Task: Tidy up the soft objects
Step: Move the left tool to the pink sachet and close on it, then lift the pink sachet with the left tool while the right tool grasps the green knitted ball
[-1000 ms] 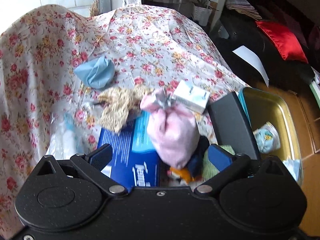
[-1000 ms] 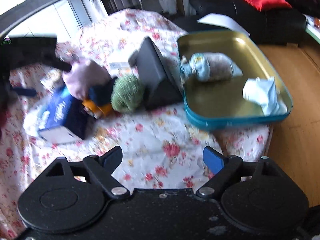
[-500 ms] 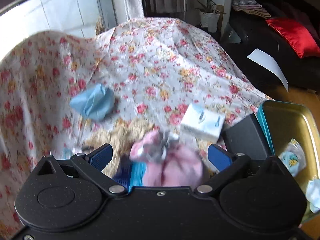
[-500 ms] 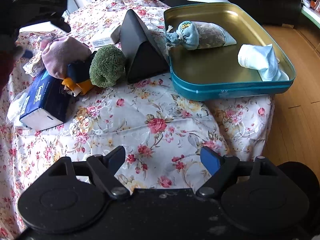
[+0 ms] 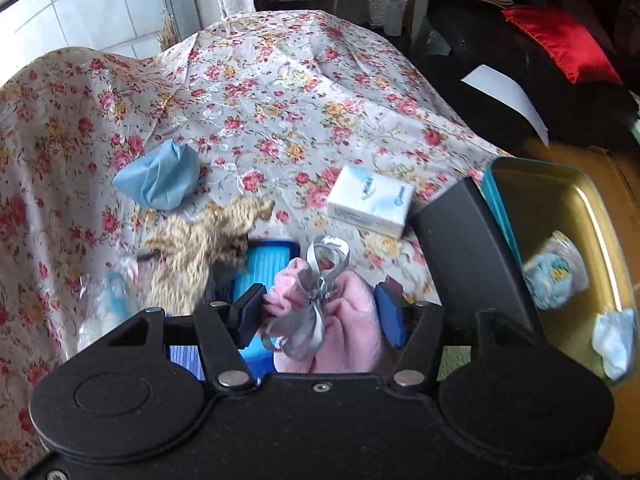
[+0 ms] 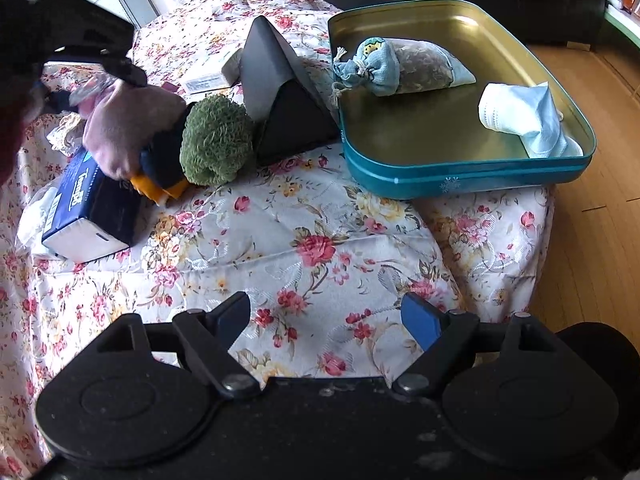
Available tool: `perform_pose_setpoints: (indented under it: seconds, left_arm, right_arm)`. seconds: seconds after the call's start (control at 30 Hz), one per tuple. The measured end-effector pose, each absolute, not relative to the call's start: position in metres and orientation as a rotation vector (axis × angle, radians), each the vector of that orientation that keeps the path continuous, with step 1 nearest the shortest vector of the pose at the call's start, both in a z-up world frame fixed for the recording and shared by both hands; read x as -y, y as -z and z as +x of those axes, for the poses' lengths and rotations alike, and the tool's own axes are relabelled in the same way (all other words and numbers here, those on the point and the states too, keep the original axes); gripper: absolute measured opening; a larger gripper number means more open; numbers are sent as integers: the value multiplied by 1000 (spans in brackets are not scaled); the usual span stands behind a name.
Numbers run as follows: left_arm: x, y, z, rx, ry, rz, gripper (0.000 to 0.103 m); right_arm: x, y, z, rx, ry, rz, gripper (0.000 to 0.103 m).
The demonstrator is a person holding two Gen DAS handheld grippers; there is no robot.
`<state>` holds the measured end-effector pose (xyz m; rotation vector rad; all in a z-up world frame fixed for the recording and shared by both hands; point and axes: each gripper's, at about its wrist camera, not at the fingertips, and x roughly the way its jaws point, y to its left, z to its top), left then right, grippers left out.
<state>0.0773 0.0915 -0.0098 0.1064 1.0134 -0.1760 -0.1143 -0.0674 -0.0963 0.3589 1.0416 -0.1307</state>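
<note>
My left gripper (image 5: pixel 320 310) is closed on a pink drawstring pouch (image 5: pixel 344 328) with a grey ribbon, one finger on each side of its neck. The pouch also shows in the right wrist view (image 6: pixel 124 128), lying on a blue tissue pack (image 6: pixel 88 208). A green knitted ball (image 6: pixel 218 140) and a navy-and-orange soft item (image 6: pixel 160 176) lie beside it. The teal tray (image 6: pixel 460 184) holds a blue sachet (image 6: pixel 400 66) and a folded face mask (image 6: pixel 528 120). My right gripper (image 6: pixel 328 320) is open and empty above the flowered cloth.
A black triangular stand (image 6: pixel 280 100) stands between the soft items and the tray. A white tissue packet (image 5: pixel 370 202), a blue crumpled cloth (image 5: pixel 160 178) and a beige knitted piece (image 5: pixel 204 240) lie on the flowered tablecloth (image 5: pixel 280 100). The table's edge drops to a wooden floor (image 6: pixel 600 220) at right.
My left gripper has come down over the pink pouch and its fingers have closed in on the pouch's neck. My right gripper has drawn back a little from the tray, still open.
</note>
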Motion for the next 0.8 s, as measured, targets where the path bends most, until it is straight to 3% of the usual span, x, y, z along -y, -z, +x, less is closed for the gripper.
perform_pose_setpoints:
  seconds: [0.27, 0.6, 0.8]
  left_arm:
    - [-103, 9, 23, -1073, 277, 121, 55]
    - [-124, 46, -14, -1253, 288, 125, 51]
    - [-128, 47, -19, -1236, 271, 147, 62]
  right_arm:
    - [64, 91, -116, -1031, 128, 330, 83]
    - [59, 81, -121, -1021, 123, 225, 83]
    - [63, 69, -117, -1007, 127, 184, 83]
